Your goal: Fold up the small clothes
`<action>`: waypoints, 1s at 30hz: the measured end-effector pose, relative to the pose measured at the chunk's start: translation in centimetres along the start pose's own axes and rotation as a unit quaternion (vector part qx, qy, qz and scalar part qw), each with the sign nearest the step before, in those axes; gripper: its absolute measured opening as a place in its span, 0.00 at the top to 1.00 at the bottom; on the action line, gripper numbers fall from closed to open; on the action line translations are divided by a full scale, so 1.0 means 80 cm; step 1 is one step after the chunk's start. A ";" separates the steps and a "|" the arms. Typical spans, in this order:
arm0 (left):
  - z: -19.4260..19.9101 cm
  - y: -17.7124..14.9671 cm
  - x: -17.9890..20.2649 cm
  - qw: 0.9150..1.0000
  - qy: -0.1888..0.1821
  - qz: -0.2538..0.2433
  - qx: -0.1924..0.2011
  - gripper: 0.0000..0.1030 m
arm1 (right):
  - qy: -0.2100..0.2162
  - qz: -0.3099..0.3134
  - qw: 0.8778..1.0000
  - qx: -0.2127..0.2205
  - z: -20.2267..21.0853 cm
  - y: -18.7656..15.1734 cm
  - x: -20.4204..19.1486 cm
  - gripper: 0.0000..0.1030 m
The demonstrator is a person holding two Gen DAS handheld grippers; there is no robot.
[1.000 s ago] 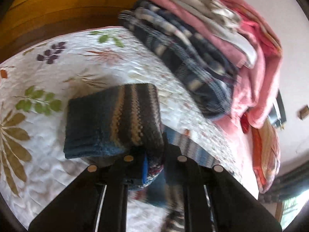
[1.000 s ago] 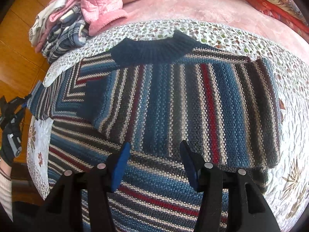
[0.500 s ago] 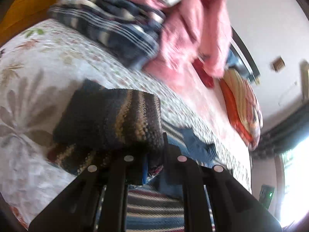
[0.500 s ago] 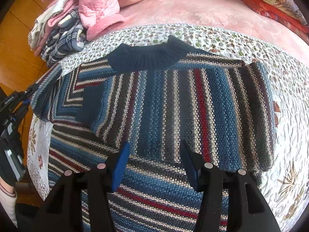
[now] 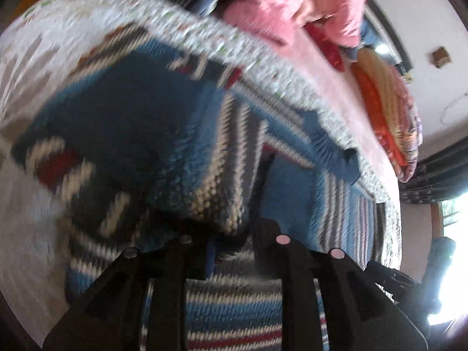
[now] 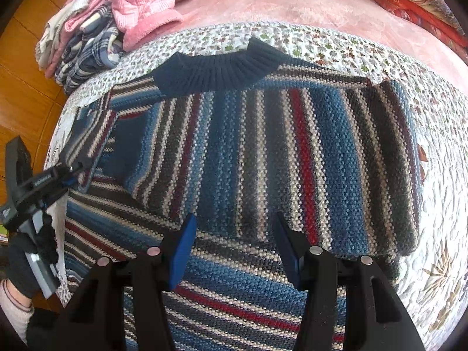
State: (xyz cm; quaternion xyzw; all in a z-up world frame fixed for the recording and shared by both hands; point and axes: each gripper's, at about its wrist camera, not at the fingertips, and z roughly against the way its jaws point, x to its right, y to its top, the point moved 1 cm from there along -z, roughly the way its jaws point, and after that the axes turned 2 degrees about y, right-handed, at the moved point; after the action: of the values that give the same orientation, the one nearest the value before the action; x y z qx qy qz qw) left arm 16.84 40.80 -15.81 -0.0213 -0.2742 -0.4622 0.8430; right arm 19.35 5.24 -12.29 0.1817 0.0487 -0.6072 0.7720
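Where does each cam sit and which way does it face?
Left wrist: on the left tongs, low, looking along the bed; tongs clamp the striped sweater's sleeve, which fills the blurred view.
Right wrist: on the right tongs, above the bed, looking down on the sweater; tongs open, gloved left hand at the frame's left edge.
Shared: sweater, floral quilt, pink clothes pile.

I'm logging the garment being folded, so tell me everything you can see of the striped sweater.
The striped sweater is a chunky knit in blue, grey, cream and red stripes with a dark blue ribbed collar. It lies flat on the floral quilt, collar away from the camera, one sleeve already folded across the body. The left gripper is shut on the other sleeve's end, lifting it. The right gripper hovers open above the lower body.
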 end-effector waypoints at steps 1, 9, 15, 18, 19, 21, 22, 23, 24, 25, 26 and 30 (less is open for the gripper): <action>0.005 -0.003 -0.002 1.000 0.010 0.017 -0.014 0.81 | 0.004 -0.002 1.000 -0.002 0.000 0.000 0.000 0.47; 0.127 -0.013 0.008 0.997 0.013 0.071 0.013 0.75 | 0.050 -0.007 0.999 -0.007 0.010 -0.002 -0.020 0.47; 0.155 0.017 -0.009 0.996 -0.024 0.087 0.019 0.59 | 0.088 -0.003 0.996 -0.021 0.012 -0.016 -0.063 0.46; 0.147 0.036 -0.020 0.996 -0.022 0.084 0.013 0.59 | 0.110 -0.003 0.993 -0.036 -0.007 -0.023 -0.094 0.46; 0.140 0.042 -0.023 0.998 -0.018 0.067 0.011 0.59 | 0.115 -0.004 0.993 -0.037 -0.013 -0.024 -0.103 0.46; 0.128 0.051 -0.029 0.999 -0.001 0.031 0.010 0.58 | 0.130 -0.009 0.990 -0.047 -0.035 -0.022 -0.131 0.46; 0.121 0.054 -0.035 0.999 0.017 0.024 0.013 0.58 | 0.135 -0.015 0.989 -0.053 -0.045 -0.019 -0.143 0.46; 0.118 0.057 -0.042 0.999 0.024 0.026 0.016 0.58 | 0.144 -0.024 0.987 -0.062 -0.060 -0.016 -0.158 0.46; 0.116 0.060 -0.050 0.999 0.024 0.034 0.015 0.58 | 0.152 -0.030 0.986 -0.067 -0.069 -0.012 -0.168 0.46; 0.116 0.066 -0.060 0.999 0.022 0.048 0.014 0.58 | 0.162 -0.035 0.984 -0.070 -0.078 -0.008 -0.179 0.46; 0.120 0.070 -0.064 0.998 0.022 0.052 0.018 0.58 | 0.170 -0.042 0.982 -0.072 -0.089 -0.003 -0.192 0.46; 0.145 0.085 -0.064 0.995 0.077 0.008 0.060 0.53 | 0.172 -0.062 0.979 -0.086 -0.125 0.011 -0.222 0.46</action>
State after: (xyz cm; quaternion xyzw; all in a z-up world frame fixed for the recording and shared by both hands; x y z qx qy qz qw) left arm 14.90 51.98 -6.93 0.0627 -0.2354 -0.4385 0.8651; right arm 17.03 25.11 -16.14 0.2129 0.2443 -0.6072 0.7255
